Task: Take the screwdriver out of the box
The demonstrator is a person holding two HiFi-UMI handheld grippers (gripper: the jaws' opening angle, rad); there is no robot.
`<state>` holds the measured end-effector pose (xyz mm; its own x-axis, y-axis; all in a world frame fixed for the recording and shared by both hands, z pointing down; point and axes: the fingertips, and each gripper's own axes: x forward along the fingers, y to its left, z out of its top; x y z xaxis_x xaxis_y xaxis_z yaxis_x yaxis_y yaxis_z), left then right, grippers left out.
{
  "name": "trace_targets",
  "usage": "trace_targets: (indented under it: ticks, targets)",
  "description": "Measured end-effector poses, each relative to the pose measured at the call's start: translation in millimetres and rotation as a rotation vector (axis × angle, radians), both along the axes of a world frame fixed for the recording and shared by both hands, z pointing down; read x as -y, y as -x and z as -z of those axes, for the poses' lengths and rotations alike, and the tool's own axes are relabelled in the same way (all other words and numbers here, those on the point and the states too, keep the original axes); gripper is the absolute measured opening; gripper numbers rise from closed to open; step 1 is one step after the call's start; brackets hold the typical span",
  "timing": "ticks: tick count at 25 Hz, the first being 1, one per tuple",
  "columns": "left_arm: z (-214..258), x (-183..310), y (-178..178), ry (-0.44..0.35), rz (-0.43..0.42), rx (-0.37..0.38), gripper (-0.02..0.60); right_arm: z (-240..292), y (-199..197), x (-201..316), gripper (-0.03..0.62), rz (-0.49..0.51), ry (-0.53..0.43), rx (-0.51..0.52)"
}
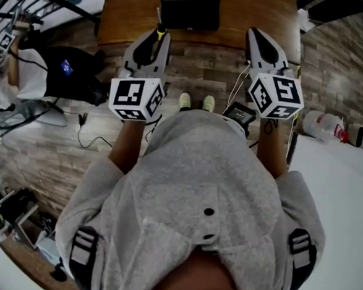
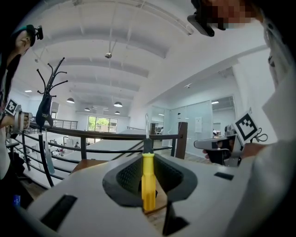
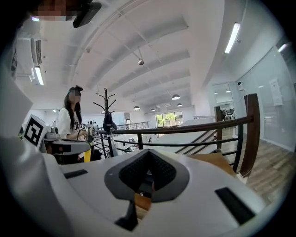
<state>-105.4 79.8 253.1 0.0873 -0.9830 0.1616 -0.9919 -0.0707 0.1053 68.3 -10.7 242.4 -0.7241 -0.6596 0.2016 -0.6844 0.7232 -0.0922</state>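
In the head view, the person in a grey hoodie (image 1: 190,191) holds both grippers out over a floor of wooden planks, in front of a wooden table (image 1: 128,13). On this table stands the black box (image 1: 190,8). The left gripper (image 1: 161,33) points toward the table edge, and a small yellow piece of the screwdriver (image 1: 159,32) shows at its tips, outside the box and apart from it. The right gripper (image 1: 254,33) is beside it at the same height, with its jaws drawn together. In the left gripper view, the two jaws are closed on the yellow handle of the screwdriver, which stands upright between the pads; its black collar and thin metal shaft rise above the tips. The right gripper is seen at the right edge, near a railing (image 2: 92,136). In the right gripper view, the jaws meet at their tips and nothing is between them. At the left the left gripper appears with the yellow handle, and behind it stand another person (image 3: 69,122) and a coat rack (image 3: 107,115).
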Motion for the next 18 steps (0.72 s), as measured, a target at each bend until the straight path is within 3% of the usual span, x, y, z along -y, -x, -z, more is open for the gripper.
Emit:
trace_targets:
  ticks: [6, 18]
  targets:
    - [-5.7, 10.9, -22.1, 0.021, -0.046, 0.004, 0.083, -12.9, -16.9, 2.8, 0.015, -0.008, 0.025, -0.019]
    - [-14.4, 28.7, -21.9, 0.018, -0.049, -0.006, 0.083, -21.3, -11.0, 20.4, 0.015, -0.004, 0.019, -0.038]
